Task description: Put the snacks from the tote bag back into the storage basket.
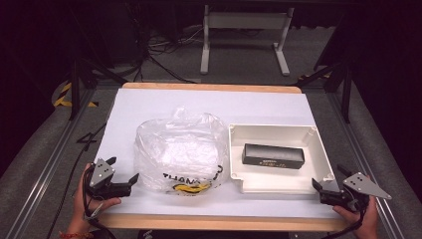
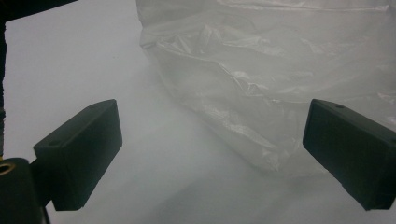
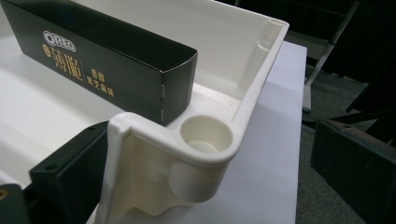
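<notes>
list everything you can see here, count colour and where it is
bag: 1, clear plastic with dark and yellow print, crumpled on the left half of the table
tray: 1, white, right half of the table, beside the bag
box: 1, black with gold lettering, lying inside the tray
table: 1, white top with a wooden edge, centre
frame: 1, white metal, on the floor beyond the table
left tool: 1, black with a grey plate, near left corner, jaws open towards the bag, touching nothing
right tool: 1, black with a grey plate, near right corner, jaws open around the tray's near right corner
hands: 2, at the near edge, one holding each tool
</notes>
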A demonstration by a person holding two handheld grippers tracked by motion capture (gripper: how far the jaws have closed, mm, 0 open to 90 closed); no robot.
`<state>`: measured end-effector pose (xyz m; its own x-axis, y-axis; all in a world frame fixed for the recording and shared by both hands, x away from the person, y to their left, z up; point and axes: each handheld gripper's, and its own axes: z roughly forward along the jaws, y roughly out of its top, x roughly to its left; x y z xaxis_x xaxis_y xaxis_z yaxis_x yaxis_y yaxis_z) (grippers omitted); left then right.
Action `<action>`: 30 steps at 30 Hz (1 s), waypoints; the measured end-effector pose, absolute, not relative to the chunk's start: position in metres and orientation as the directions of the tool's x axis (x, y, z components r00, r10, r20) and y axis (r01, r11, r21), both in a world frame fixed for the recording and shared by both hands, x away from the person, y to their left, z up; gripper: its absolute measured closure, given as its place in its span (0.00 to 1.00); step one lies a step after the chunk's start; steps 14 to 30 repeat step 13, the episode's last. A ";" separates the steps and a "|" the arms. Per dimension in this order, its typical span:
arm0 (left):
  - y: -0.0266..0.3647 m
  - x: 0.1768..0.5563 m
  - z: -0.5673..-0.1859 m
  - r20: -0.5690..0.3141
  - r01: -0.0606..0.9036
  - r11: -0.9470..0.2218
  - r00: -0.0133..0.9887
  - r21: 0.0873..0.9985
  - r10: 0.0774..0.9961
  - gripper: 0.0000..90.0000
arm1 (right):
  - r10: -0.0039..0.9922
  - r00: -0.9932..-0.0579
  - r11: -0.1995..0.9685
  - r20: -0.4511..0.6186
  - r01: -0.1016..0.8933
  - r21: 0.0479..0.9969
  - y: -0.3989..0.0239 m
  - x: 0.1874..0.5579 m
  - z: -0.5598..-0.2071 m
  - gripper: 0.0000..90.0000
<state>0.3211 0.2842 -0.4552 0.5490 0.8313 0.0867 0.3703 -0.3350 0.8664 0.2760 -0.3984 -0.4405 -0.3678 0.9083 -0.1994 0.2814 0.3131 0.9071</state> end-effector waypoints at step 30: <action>0.284 0.322 -0.455 0.087 0.372 -0.335 0.547 0.866 0.833 0.06 | 0.905 -0.367 0.327 -0.216 0.274 0.904 -0.397 0.274 -0.438 0.03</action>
